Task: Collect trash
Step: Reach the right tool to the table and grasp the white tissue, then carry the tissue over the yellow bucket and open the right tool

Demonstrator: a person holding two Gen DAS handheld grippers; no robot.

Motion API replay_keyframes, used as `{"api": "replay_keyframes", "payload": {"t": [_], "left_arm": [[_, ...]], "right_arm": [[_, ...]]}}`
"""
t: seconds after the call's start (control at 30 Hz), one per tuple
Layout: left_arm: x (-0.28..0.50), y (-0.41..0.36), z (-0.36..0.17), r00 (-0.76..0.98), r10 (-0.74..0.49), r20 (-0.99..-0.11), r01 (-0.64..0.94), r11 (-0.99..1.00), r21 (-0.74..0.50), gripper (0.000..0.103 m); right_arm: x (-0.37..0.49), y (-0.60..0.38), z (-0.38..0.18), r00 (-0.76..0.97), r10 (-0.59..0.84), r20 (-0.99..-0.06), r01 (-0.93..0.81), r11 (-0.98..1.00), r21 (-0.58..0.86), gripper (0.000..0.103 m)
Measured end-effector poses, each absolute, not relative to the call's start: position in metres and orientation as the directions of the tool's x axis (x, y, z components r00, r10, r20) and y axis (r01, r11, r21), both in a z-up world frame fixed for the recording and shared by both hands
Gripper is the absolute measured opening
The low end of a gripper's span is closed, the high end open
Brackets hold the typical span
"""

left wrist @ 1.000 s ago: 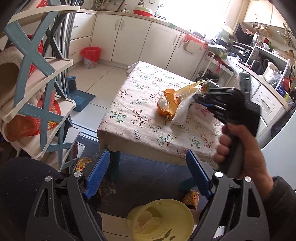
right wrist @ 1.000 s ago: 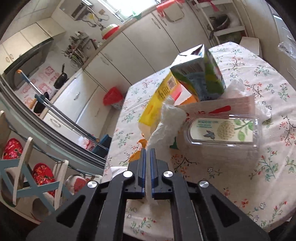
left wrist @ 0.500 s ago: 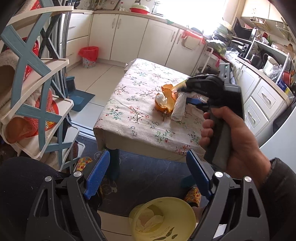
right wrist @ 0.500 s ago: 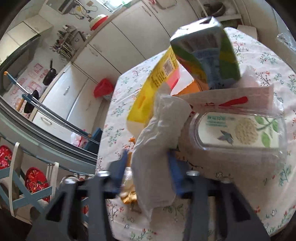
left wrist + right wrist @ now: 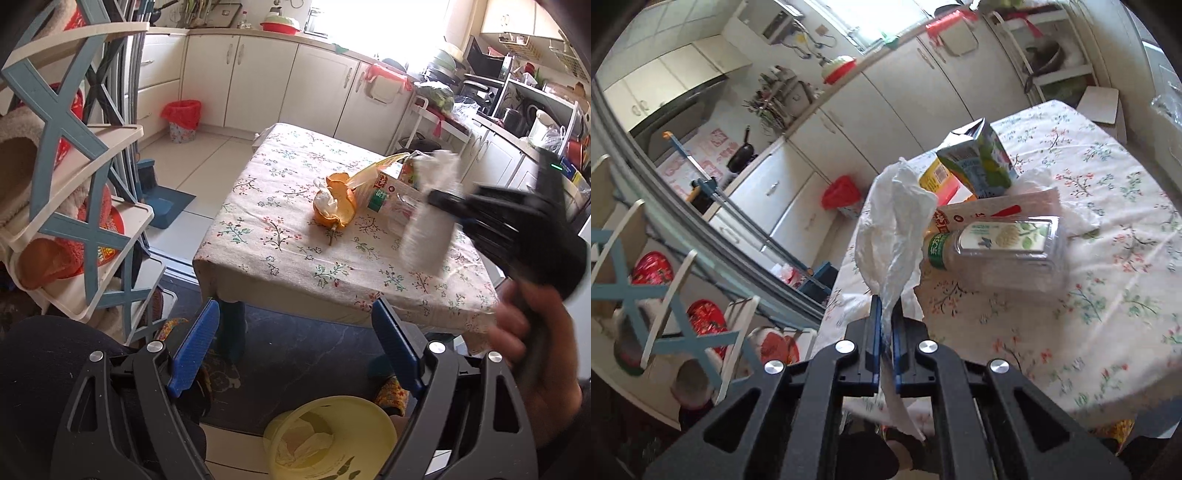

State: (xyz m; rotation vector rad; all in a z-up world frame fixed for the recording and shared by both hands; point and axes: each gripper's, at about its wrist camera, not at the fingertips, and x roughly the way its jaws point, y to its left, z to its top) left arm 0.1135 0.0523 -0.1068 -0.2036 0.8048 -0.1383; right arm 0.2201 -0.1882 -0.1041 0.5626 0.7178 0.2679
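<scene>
Kitchen cupboards stand behind a flowered table (image 5: 288, 236). From the left wrist view, the left gripper (image 5: 291, 350) is spread wide with nothing in it, right above a yellow bin (image 5: 332, 435), likely waiting there for trash. From the right wrist view, the right gripper (image 5: 885, 325) is pinching a white tissue (image 5: 894, 229), lifted off the table so it can go in the bin. A juice carton (image 5: 982, 166) and plastic box (image 5: 1008, 247) lie behind.

Daylight floods from a blown-out window (image 5: 373, 22) behind the cabinets; the room is bright. Fisheye bending curves the edges, with dark vignetted corners. Motion blur smears the right gripper (image 5: 443, 195) and hand (image 5: 532, 350) in the left view
</scene>
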Motion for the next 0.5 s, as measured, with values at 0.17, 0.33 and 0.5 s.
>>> {"api": "replay_keyframes", "payload": {"t": [0.17,0.33,0.5], "left_arm": [[0.109,0.047,-0.105,0.699,-0.170,-0.695,0.047,0.980,-0.193,0.080],[0.106,0.042,-0.103,0.710,-0.153,-0.687,0.055,0.985,-0.162,0.081],[0.105,0.040,-0.102,0.715,-0.141,-0.684,0.056,0.988,-0.144,0.081]], "right_arm": [[0.171,-0.196,-0.097,0.735,0.439,-0.517,-0.096,0.822,0.562,0.006],[0.130,-0.191,-0.101,0.711,0.450,-0.540,-0.139,0.843,0.520,0.006],[0.095,-0.182,-0.129,0.635,0.471,-0.612,-0.156,0.854,0.496,0.006]]}}
